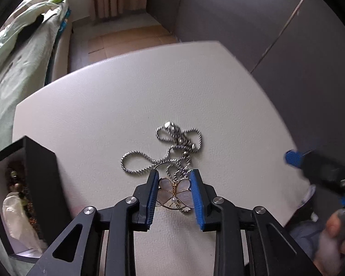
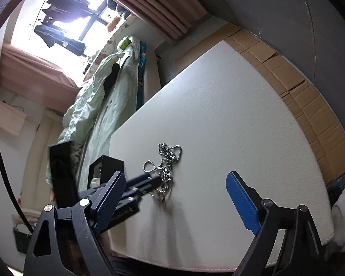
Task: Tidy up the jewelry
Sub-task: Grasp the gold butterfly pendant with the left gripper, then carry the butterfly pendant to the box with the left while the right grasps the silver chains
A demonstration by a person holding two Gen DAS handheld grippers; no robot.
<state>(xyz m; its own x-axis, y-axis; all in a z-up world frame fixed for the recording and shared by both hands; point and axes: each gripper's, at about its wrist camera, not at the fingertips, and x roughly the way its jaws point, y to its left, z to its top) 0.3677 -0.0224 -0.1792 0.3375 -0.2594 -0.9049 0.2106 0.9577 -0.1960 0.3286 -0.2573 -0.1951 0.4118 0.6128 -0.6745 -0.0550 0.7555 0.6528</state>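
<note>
The left wrist view looks steeply down along its own fingers from close above the white table [image 1: 92, 119], with the tangled chain [image 1: 172, 147] just ahead of the lens. The right wrist view sits lower and farther back at the table's near edge [image 2: 218, 126], tilted and facing across it toward the window [image 2: 64, 11]. Both share the chain [image 2: 165, 161], the black box [image 1: 34, 161] – seen from opposite sides – and the bed.
</note>
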